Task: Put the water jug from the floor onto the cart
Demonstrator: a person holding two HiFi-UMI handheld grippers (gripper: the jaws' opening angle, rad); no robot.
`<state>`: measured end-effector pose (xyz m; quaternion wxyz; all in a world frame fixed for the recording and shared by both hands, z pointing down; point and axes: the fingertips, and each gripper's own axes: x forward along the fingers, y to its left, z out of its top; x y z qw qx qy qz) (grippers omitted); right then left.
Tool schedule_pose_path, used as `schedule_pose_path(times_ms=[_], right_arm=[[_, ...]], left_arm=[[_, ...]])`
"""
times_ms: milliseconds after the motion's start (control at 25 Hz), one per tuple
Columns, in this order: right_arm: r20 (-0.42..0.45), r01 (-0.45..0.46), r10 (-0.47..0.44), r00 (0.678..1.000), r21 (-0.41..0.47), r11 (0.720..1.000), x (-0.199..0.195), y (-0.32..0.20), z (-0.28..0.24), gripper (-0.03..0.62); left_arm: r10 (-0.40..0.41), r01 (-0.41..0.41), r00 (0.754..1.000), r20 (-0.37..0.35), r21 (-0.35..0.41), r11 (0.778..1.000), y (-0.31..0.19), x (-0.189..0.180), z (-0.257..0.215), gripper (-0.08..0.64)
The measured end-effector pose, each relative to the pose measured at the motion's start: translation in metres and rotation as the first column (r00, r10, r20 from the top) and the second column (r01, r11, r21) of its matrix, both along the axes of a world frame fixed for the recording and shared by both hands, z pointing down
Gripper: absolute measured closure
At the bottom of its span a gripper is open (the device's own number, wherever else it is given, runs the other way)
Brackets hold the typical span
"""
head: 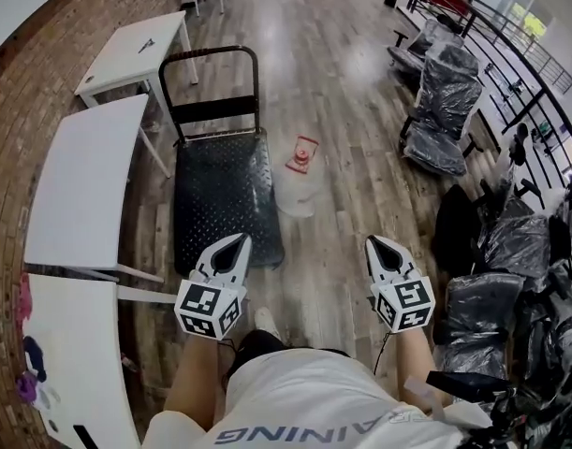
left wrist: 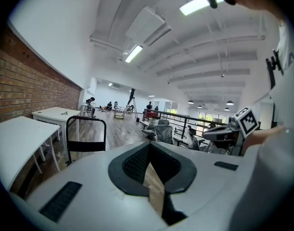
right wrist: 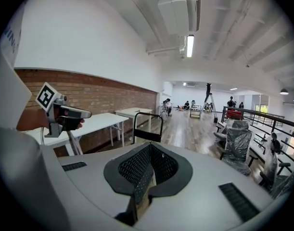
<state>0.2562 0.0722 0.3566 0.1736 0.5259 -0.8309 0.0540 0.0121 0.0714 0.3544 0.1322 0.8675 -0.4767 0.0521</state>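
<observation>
The water jug [head: 298, 183], clear with a red cap end, lies on the wooden floor just right of the cart's front corner. The cart [head: 222, 195] has a black checker-plate deck and a black handle [head: 211, 64] at its far end. My left gripper [head: 235, 244] hovers over the cart's near edge, jaws together and empty. My right gripper [head: 375, 245] hangs over bare floor, near and to the right of the jug, shut and empty. The left gripper view shows its closed jaws [left wrist: 150, 146], the cart handle [left wrist: 86, 129] and the other gripper [left wrist: 233, 129]. The right gripper view shows closed jaws [right wrist: 150, 146]. Neither gripper view shows the jug.
White tables [head: 87, 181] stand along the brick wall at the left, close beside the cart. Plastic-wrapped office chairs [head: 445, 101] and a black railing [head: 510, 54] crowd the right side. Wooden floor runs between cart and chairs. The person's legs and a shoe [head: 265, 321] are below.
</observation>
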Motion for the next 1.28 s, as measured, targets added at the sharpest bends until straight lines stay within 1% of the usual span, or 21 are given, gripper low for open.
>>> schedule_pose_path(times_ms=[120, 200, 280, 400, 560, 760, 1000, 1160, 1280], right_arm=[[-0.032, 0.005, -0.005, 0.999, 0.004, 1.000, -0.025, -0.026, -0.002, 0.588], [-0.057, 0.021, -0.020, 0.998, 0.012, 1.000, -0.045, -0.040, -0.004, 0.588], [-0.056, 0.038, -0.037, 0.998, 0.011, 0.999, -0.064, -0.050, -0.004, 0.588], [-0.044, 0.056, -0.056, 0.997, -0.014, 0.998, -0.079, -0.065, -0.001, 0.588], [-0.053, 0.071, -0.072, 0.996, -0.025, 0.997, -0.091, -0.086, -0.001, 0.588], [-0.071, 0.106, -0.106, 0.992, 0.002, 0.994, -0.107, -0.118, -0.010, 0.588], [-0.057, 0.144, -0.142, 0.988, 0.028, 0.989, -0.111, -0.173, -0.016, 0.587], [-0.038, 0.169, -0.167, 0.985, 0.042, 0.985, -0.110, -0.217, -0.017, 0.588], [-0.017, 0.191, -0.190, 0.982, 0.038, 0.981, -0.105, -0.252, -0.014, 0.588]], left_arm=[[-0.010, 0.010, 1.000, 0.000, -0.001, 1.000, -0.022, -0.028, 0.001, 0.558], [-0.026, 0.026, 0.999, -0.022, -0.005, 1.000, -0.035, -0.047, 0.000, 0.558], [-0.042, 0.041, 0.998, -0.039, -0.009, 0.999, -0.047, -0.063, 0.000, 0.558], [-0.049, 0.048, 0.998, -0.032, -0.008, 0.999, -0.060, -0.075, 0.002, 0.558], [-0.064, 0.063, 0.996, -0.057, -0.020, 0.998, -0.072, -0.087, 0.006, 0.558], [-0.083, 0.083, 0.994, -0.065, -0.009, 0.997, -0.092, -0.098, 0.007, 0.558], [-0.120, 0.122, 0.991, -0.056, 0.019, 0.992, -0.131, -0.103, -0.005, 0.558], [-0.150, 0.151, 0.988, -0.042, 0.016, 0.988, -0.165, -0.102, -0.007, 0.558], [-0.178, 0.178, 0.984, -0.023, -0.001, 0.984, -0.193, -0.096, -0.006, 0.558]])
